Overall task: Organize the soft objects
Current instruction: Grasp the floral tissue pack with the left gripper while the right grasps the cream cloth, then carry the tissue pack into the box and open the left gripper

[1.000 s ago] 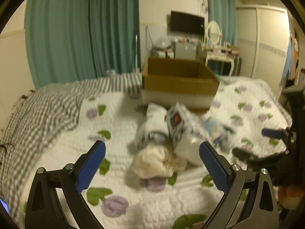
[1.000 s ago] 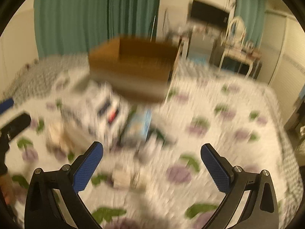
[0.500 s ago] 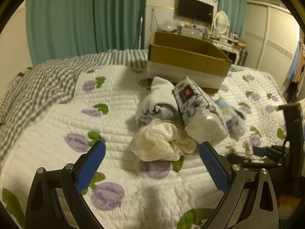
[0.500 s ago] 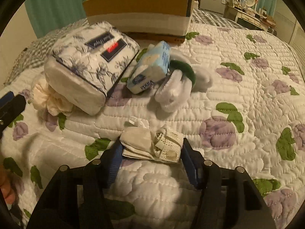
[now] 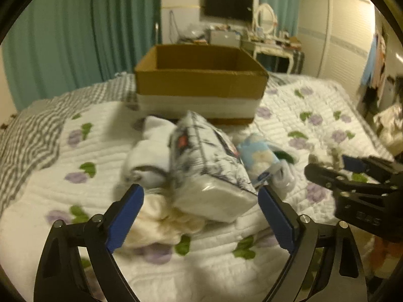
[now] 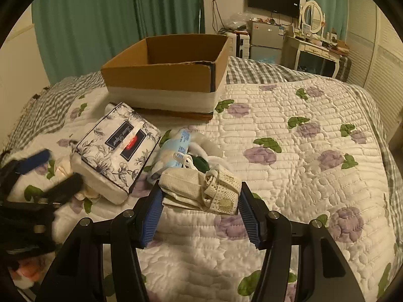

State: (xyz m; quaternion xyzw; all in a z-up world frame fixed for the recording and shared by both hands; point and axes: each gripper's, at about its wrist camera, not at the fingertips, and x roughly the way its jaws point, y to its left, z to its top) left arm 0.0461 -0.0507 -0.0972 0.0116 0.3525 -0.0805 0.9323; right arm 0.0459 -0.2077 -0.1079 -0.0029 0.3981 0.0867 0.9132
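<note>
My right gripper (image 6: 200,206) is shut on a folded cream lace cloth (image 6: 201,188) and holds it above the quilt. My left gripper (image 5: 201,214) is open, its fingers either side of a floral tissue pack (image 5: 206,166) and a cream frilly cloth (image 5: 163,224). A white rolled sock (image 5: 148,151) lies left of the pack, a light blue tissue packet (image 5: 259,156) right of it. In the right wrist view the tissue pack (image 6: 115,151) and blue packet (image 6: 173,151) lie left of the held cloth. An open cardboard box (image 6: 171,75) stands behind them.
The floral quilt (image 6: 302,151) spreads to the right. A grey checked blanket (image 5: 32,130) covers the bed's left side. Teal curtains, a TV and a dressing table stand beyond the bed. The right gripper shows in the left wrist view (image 5: 352,176).
My right gripper closed on the cream lace cloth and has lifted it off the quilt. My left gripper moved forward over the cream frilly cloth toward the tissue pack.
</note>
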